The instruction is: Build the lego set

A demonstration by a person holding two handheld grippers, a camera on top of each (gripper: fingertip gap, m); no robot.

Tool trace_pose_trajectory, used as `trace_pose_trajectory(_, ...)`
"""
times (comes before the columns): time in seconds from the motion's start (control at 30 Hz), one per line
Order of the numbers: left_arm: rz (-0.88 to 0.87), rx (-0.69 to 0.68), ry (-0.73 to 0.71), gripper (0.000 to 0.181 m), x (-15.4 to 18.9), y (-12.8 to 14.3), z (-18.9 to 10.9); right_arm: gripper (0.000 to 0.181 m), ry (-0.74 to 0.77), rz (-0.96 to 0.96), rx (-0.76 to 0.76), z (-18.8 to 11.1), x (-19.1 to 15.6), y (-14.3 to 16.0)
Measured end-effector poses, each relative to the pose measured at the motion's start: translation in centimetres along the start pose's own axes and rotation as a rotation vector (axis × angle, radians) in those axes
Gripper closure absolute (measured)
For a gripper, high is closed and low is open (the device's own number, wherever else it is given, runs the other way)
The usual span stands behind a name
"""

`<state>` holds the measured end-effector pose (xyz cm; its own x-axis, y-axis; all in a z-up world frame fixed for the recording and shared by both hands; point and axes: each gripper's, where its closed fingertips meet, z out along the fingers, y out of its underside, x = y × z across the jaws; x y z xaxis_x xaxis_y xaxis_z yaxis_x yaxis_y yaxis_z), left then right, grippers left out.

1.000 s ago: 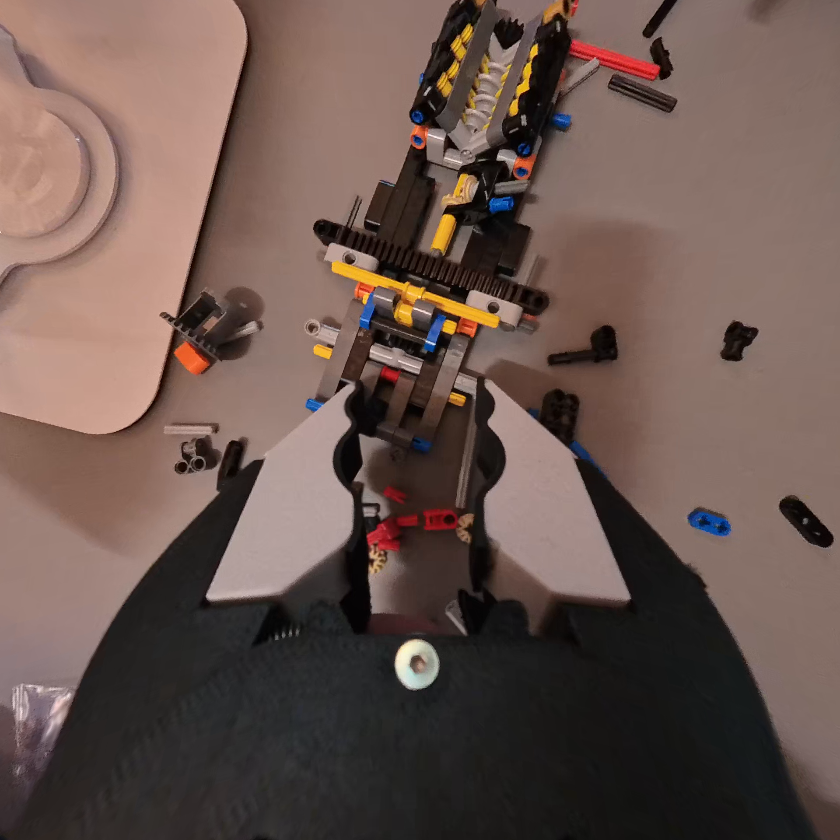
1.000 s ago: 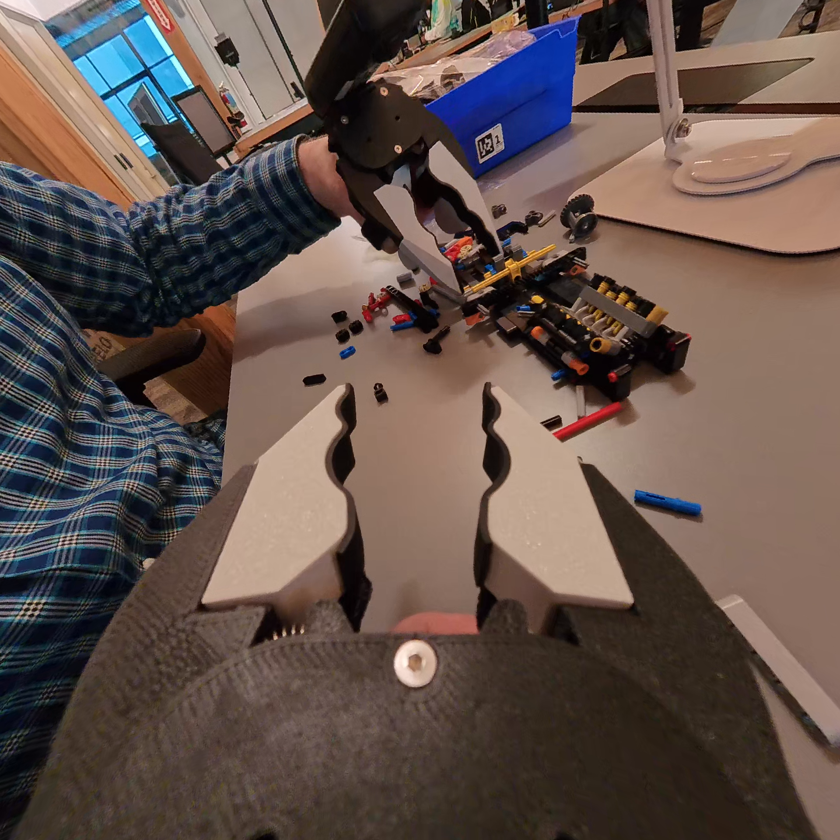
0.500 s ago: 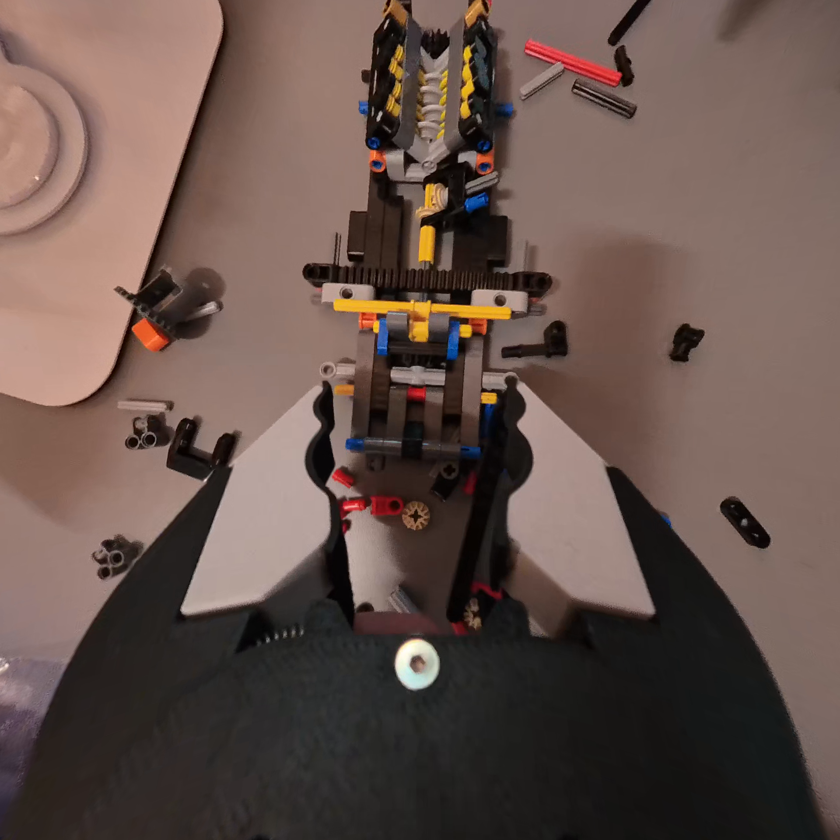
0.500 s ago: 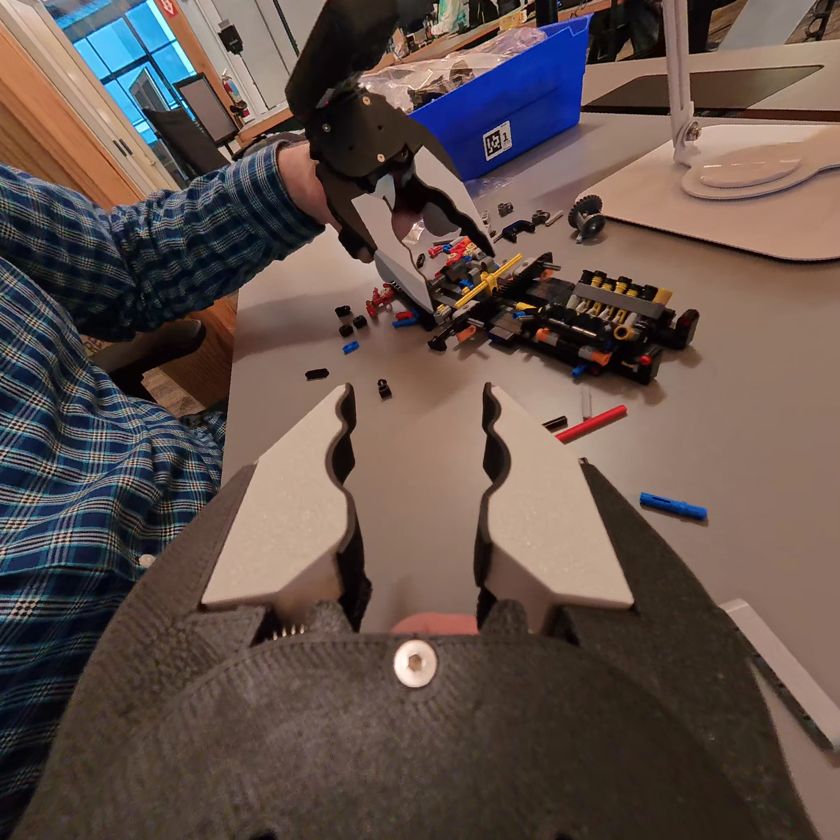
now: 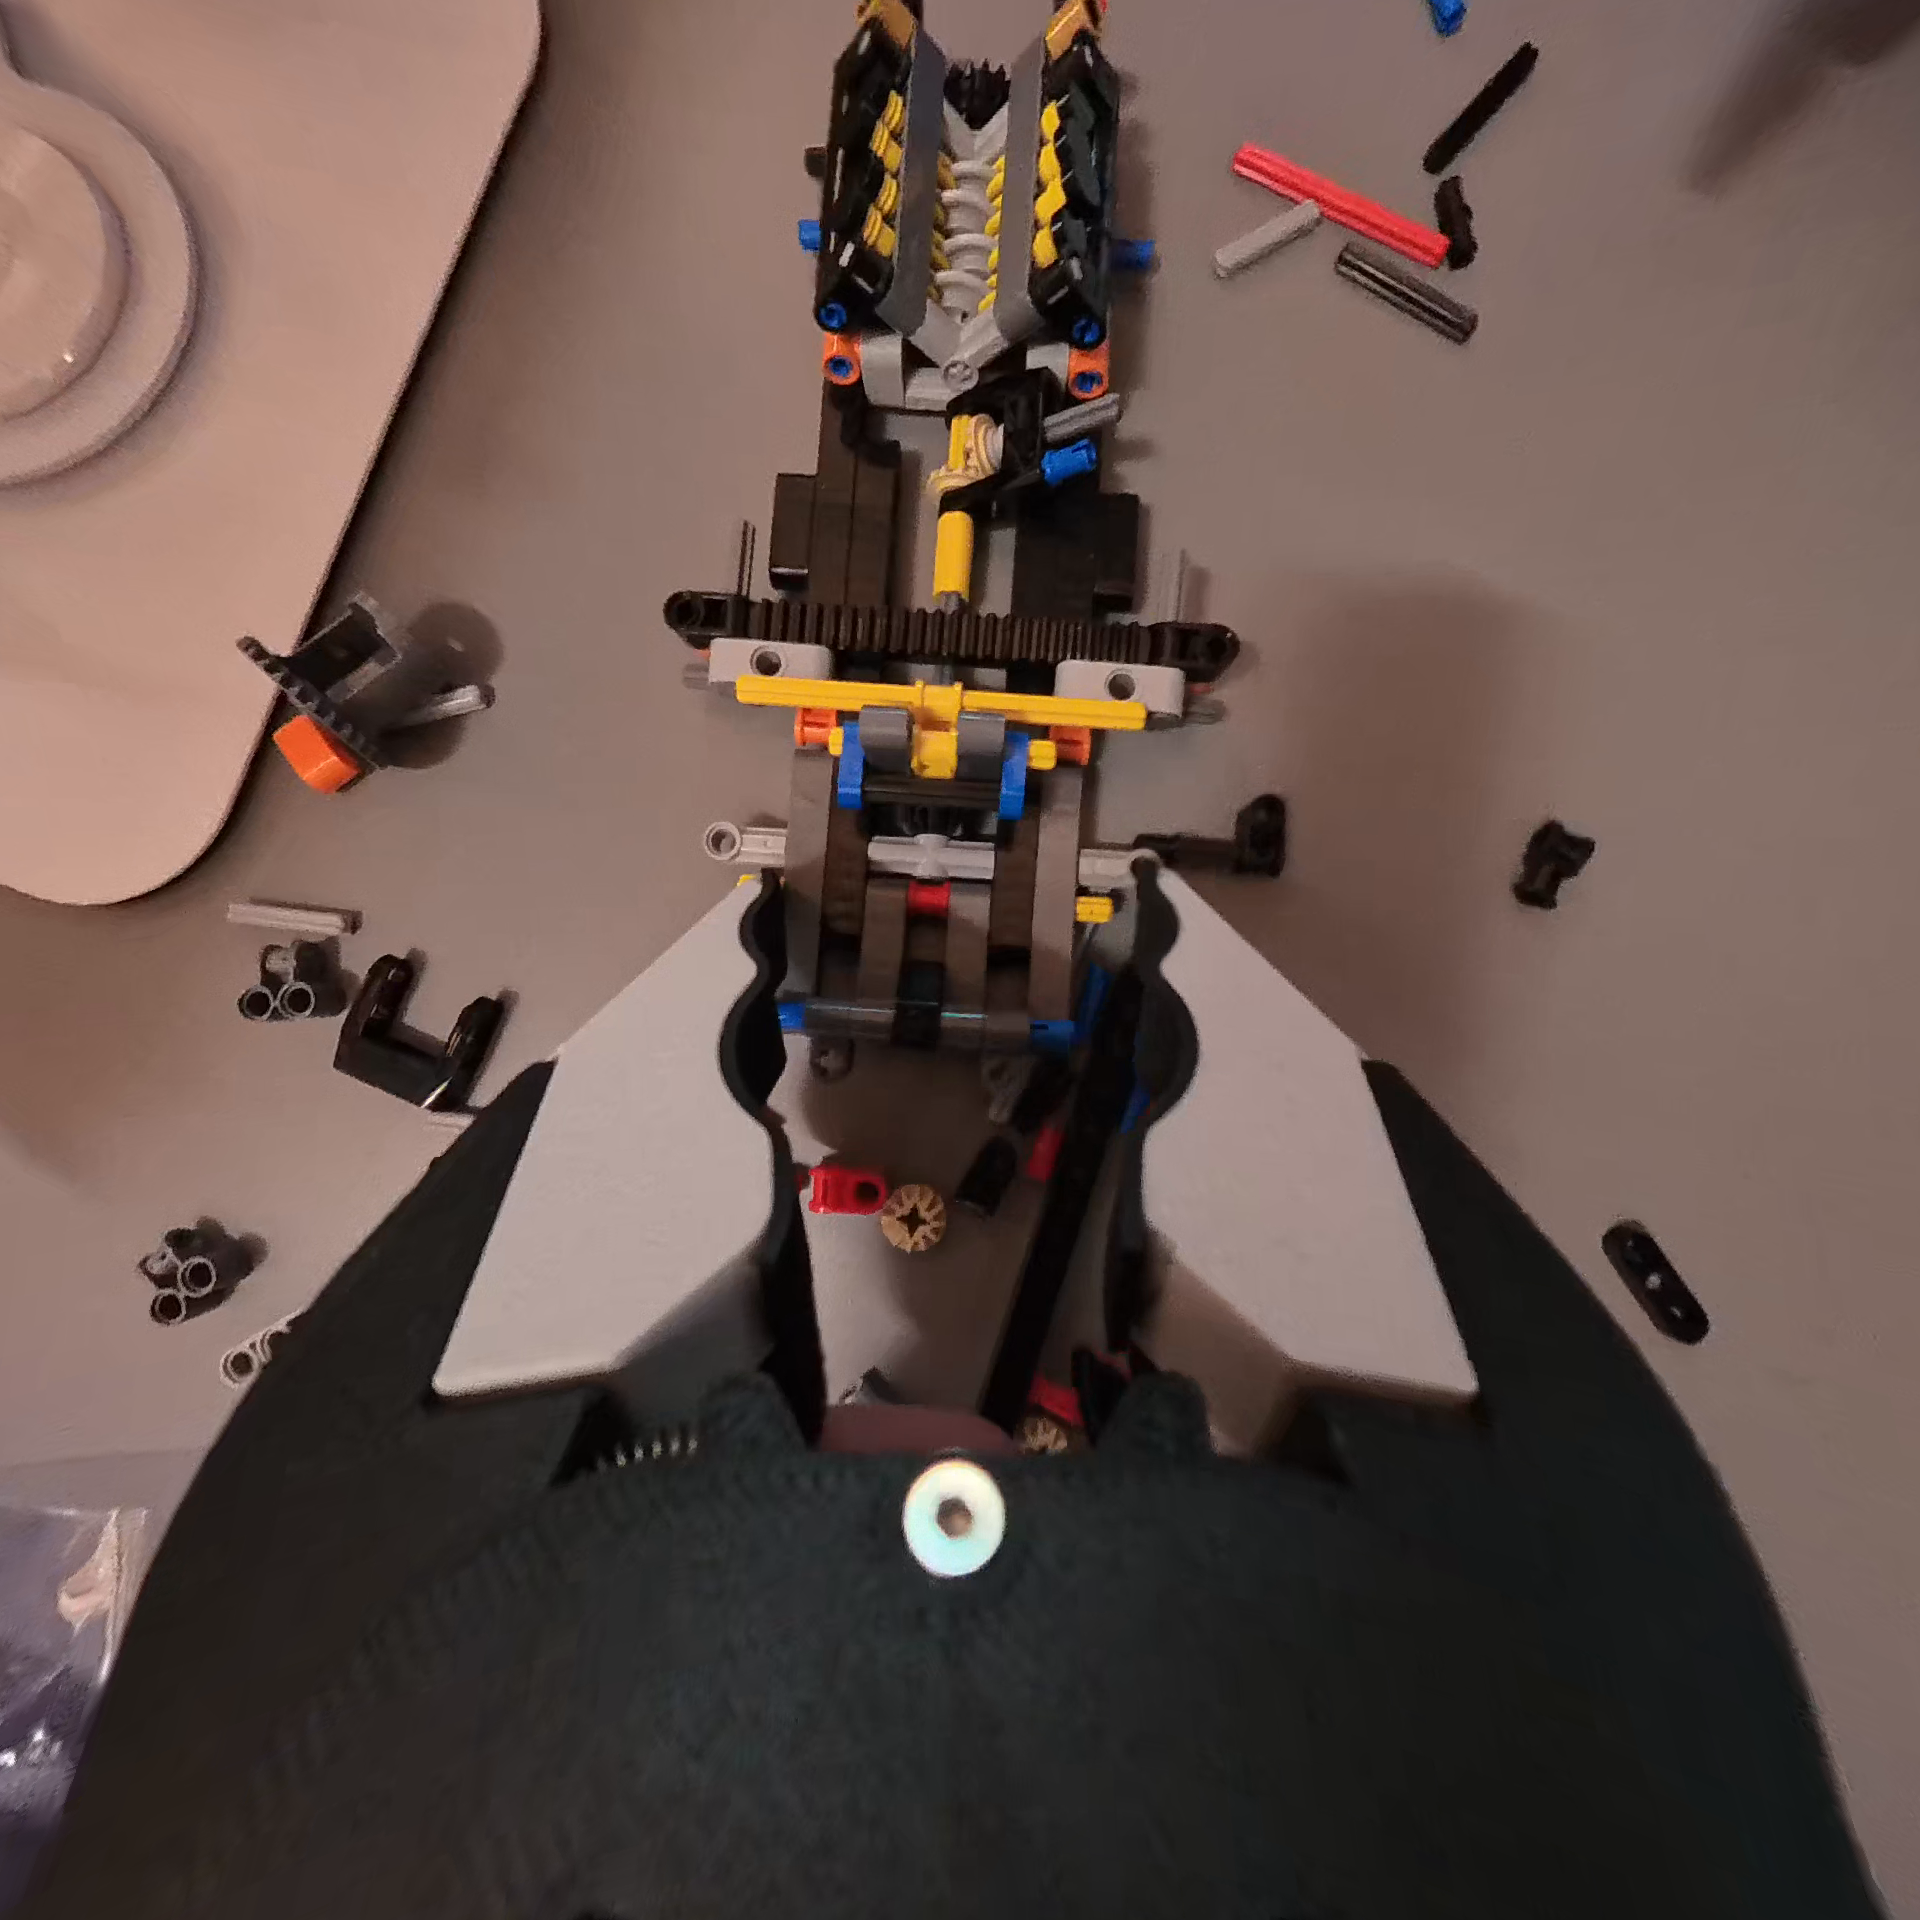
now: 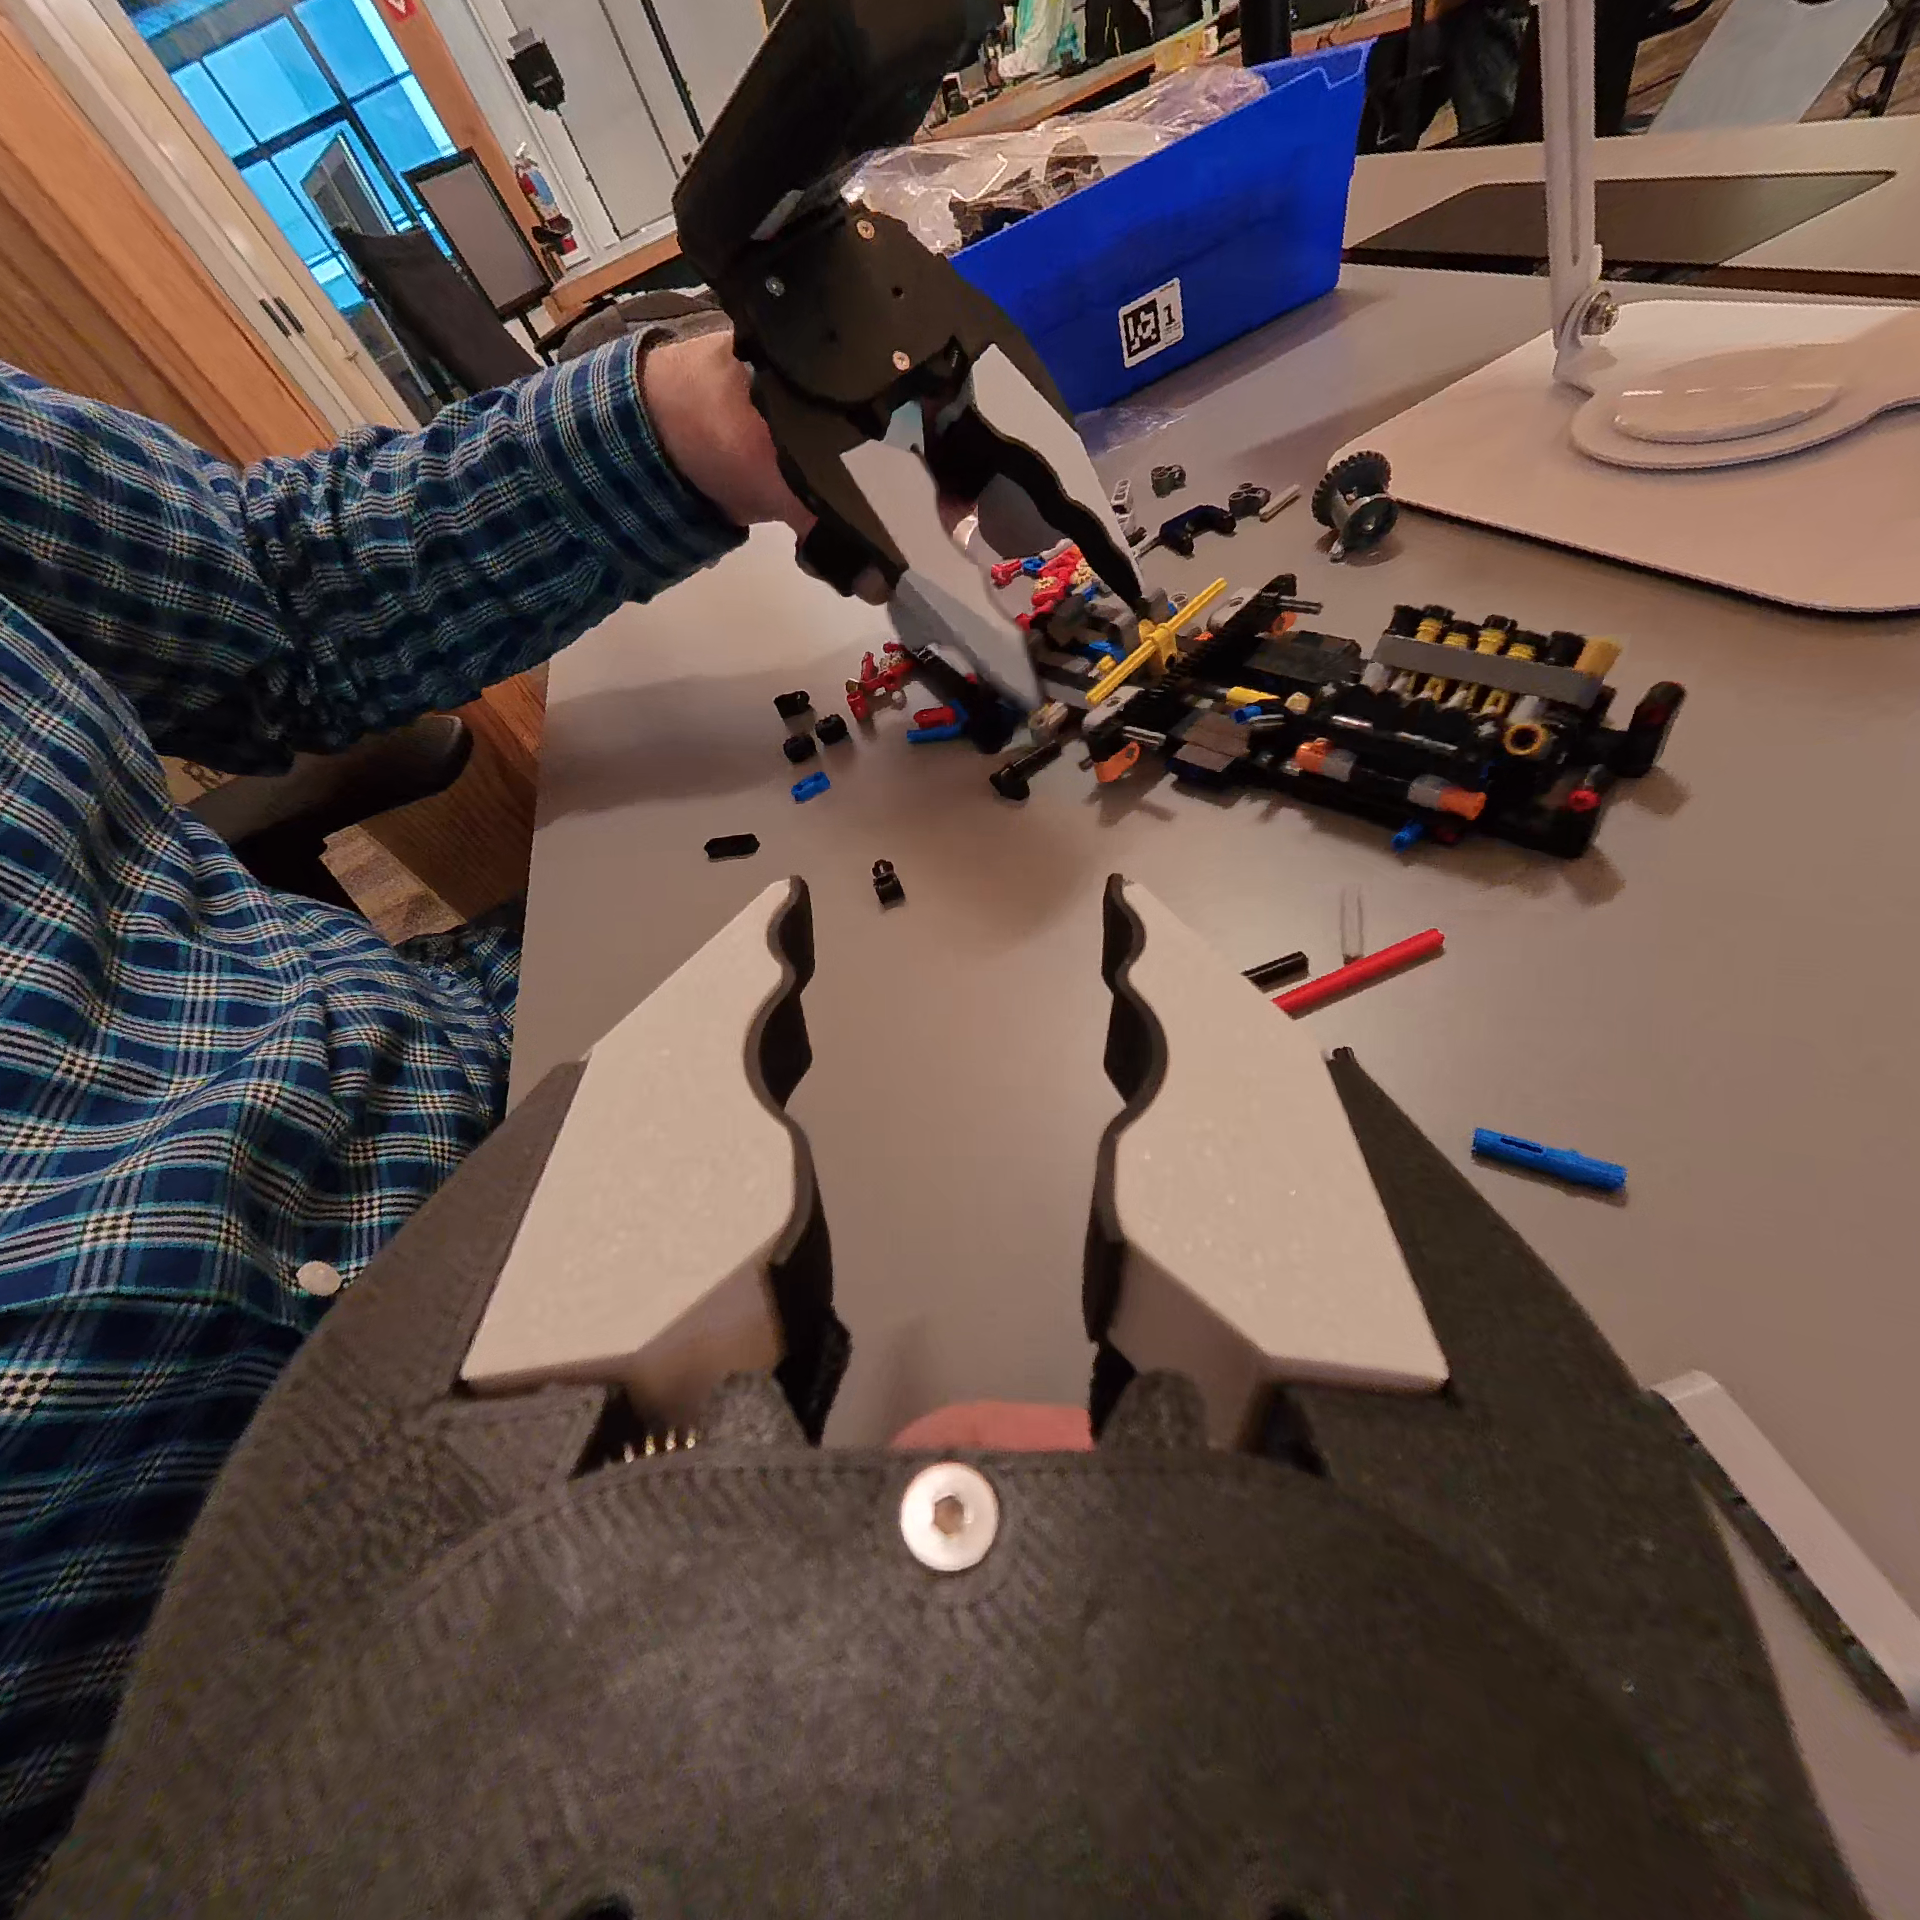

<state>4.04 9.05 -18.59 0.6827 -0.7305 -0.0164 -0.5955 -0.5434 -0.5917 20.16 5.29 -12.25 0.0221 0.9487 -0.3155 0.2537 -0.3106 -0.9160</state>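
The long black, yellow and grey lego chassis [image 5: 956, 623] lies on the grey table, and it also shows in the right wrist view [image 6: 1403, 717]. My left gripper [image 5: 954, 883] is open, and its fingers straddle the near end of the chassis, one on each side. From the right wrist view the left gripper [image 6: 1086, 652] points down at that end. A long black beam [image 5: 1070, 1195] lies along the inside of its right finger. My right gripper [image 6: 954, 891] is open and empty, above bare table well short of the chassis.
Loose parts lie around the chassis: a red connector [image 5: 844, 1188], a tan gear [image 5: 914, 1216], a black bracket [image 5: 416, 1029], a gear piece with an orange end [image 5: 332, 696], a red axle [image 6: 1361, 971] and a blue pin [image 6: 1548, 1158]. A blue bin [image 6: 1195, 270] and a pale stand base [image 6: 1662, 488] are behind. A plaid sleeve [image 6: 260, 831] is at the left. The gap from one gripper's tips to the other's is roughly 20 cm. My left gripper's tips are some 6 cm from the red connector [image 5: 844, 1188].
My left gripper has opened wider and moved down and forward over the chassis's near end, now lined up with it. The right gripper has stayed put.
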Motion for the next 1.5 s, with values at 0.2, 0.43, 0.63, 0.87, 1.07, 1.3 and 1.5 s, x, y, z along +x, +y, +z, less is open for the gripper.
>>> trace_pose_trajectory(0.2,-0.021,0.003,-0.034,0.125,-0.1,-0.5,0.5,0.126,-0.002,-0.012,0.002,-0.1,-0.2,0.0)
trace_pose_trajectory(0.43,-0.050,0.041,-0.054,0.114,-0.1,-0.6,-0.2,0.126,0.028,-0.032,-0.010,-0.2,-0.2,0.3)
trace_pose_trajectory(0.63,-0.028,0.081,-0.126,0.111,-0.1,0.1,-1.6,0.128,0.093,-0.101,-0.103,0.7,-0.1,1.6)
trace_pose_trajectory(0.87,-0.031,0.224,-0.155,0.118,1.8,-0.8,-3.6,0.130,0.186,-0.231,-0.278,2.2,0.2,4.2)
trace_pose_trajectory(1.07,-0.040,0.284,-0.149,0.109,4.2,-0.6,-4.0,0.132,0.242,-0.251,-0.265,2.1,0.7,3.9)
trace_pose_trajectory(1.3,-0.083,0.327,-0.190,0.106,5.0,0.7,-5.2,0.132,0.292,-0.298,-0.306,2.3,1.1,4.5)
trace_pose_trajectory(1.5,-0.131,0.362,-0.262,0.121,4.4,2.7,-7.1,0.133,0.314,-0.311,-0.298,2.3,1.2,4.4)
